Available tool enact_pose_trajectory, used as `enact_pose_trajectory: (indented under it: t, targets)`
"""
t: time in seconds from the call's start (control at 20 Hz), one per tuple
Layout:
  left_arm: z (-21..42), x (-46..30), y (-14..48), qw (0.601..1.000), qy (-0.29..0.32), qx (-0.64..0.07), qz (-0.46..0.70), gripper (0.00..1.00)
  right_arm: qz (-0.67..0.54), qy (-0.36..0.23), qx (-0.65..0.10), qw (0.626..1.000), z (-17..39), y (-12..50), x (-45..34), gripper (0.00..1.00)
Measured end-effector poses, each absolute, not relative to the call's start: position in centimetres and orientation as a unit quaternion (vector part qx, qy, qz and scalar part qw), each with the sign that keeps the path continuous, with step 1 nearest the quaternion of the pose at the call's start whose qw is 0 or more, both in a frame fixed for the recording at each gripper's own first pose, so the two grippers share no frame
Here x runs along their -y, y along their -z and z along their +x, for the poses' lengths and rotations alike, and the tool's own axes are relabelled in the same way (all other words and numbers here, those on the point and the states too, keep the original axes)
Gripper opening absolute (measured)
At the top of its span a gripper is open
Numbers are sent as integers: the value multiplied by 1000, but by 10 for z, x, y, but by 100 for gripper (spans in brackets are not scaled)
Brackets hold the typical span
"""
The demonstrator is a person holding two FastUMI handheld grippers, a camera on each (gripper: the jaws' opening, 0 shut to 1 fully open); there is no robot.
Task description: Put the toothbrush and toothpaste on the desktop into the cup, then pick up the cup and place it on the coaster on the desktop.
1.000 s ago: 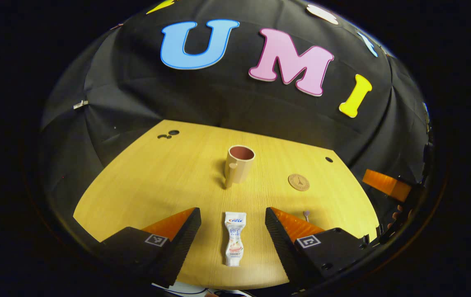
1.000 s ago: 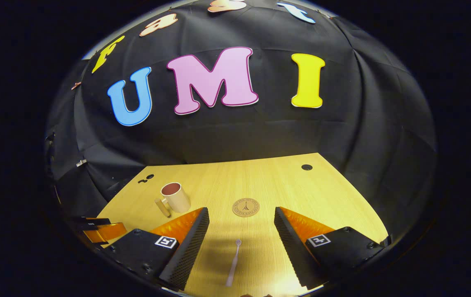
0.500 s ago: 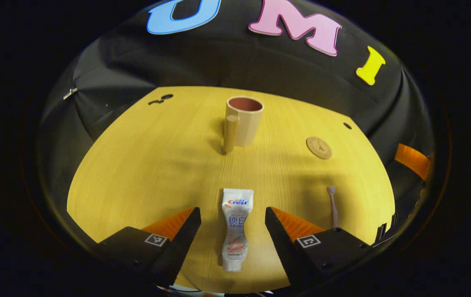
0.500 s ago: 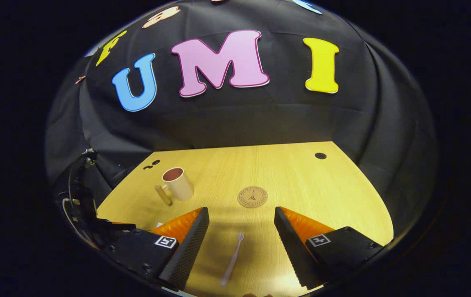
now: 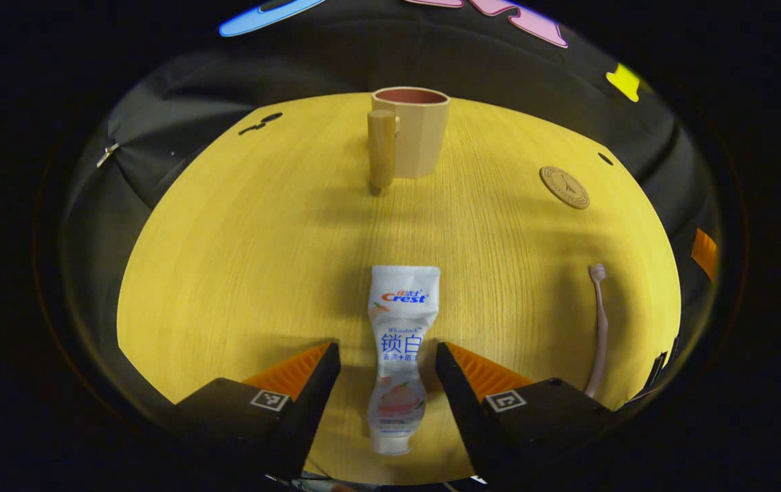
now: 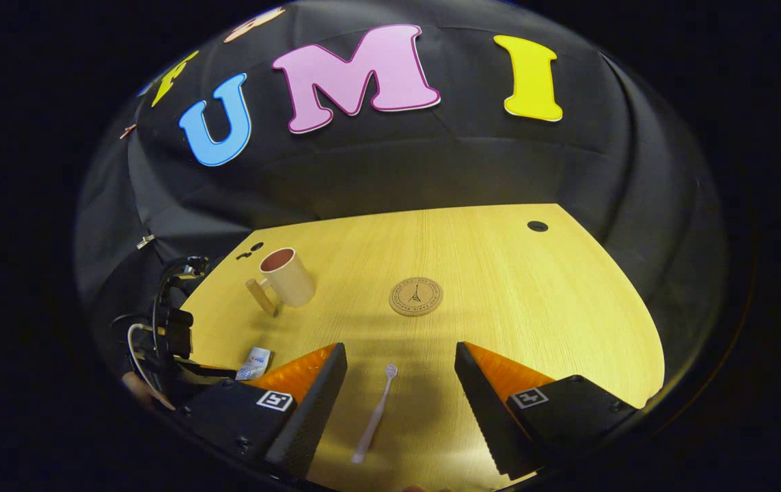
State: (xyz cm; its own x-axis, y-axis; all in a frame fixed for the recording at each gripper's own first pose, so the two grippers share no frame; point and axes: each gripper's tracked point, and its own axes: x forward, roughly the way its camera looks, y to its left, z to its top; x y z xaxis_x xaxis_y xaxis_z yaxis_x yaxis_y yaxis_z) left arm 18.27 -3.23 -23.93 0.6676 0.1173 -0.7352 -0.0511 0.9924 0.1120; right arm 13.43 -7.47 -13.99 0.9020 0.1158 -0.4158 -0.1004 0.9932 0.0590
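Left gripper view — left hand-held gripper (image 5: 387,362): we see its jaws spread wide, one finger on each side of the toothpaste, neither clearly touching it.
Toothpaste (image 5: 400,342): a white tube lying flat on the surface (image 5: 240,260), crimped end toward the cup.
Cup (image 5: 412,133): upright, far side of the surface, handle facing us.
Coaster (image 5: 564,186): right of the cup, well apart from it, bare.
Toothbrush (image 5: 598,321): flat near the right edge, head pointing away.

Right gripper view — right hand-held gripper (image 6: 400,362): we see it open, the toothbrush (image 6: 374,413) between its fingers, untouched.
Coaster (image 6: 416,296): beyond the toothbrush head.
Cup (image 6: 286,276): upright at left.
Toothpaste (image 6: 254,362): partly visible at lower left.
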Motion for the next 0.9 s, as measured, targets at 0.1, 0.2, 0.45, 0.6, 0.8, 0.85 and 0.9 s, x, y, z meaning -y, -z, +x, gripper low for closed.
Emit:
enact_pose_trajectory:
  t: [0.1, 0.2, 0.45, 0.6, 0.8, 0.85, 0.9]
  targets:
    - [184, 36, 240, 909, -40, -411, 47, 80, 21, -52, -220, 974, 134, 144, 77, 98]
    - [186, 38, 241, 905, -34, -421, 52, 73, 23, -49, -227, 972, 135, 147, 78, 98]
    - [188, 39, 241, 900, -38, -431, 48, 39, 20, -52, -253, 966, 125, 163, 72, 98]
    - [186, 39, 240, 901, -30, -431, 45, 34, 20, -50, -282, 958, 119, 177, 66, 98]
    - [188, 40, 239, 904, -20, -426, 31, 27, 9, -38, -325, 945, 109, 199, 59, 98]
    - [187, 41, 238, 903, -14, -428, 26, 27, 9, -34, -335, 942, 108, 204, 57, 99]
    - [187, 41, 239, 904, -3, -428, 17, 25, 10, -27, -344, 939, 107, 208, 55, 99]
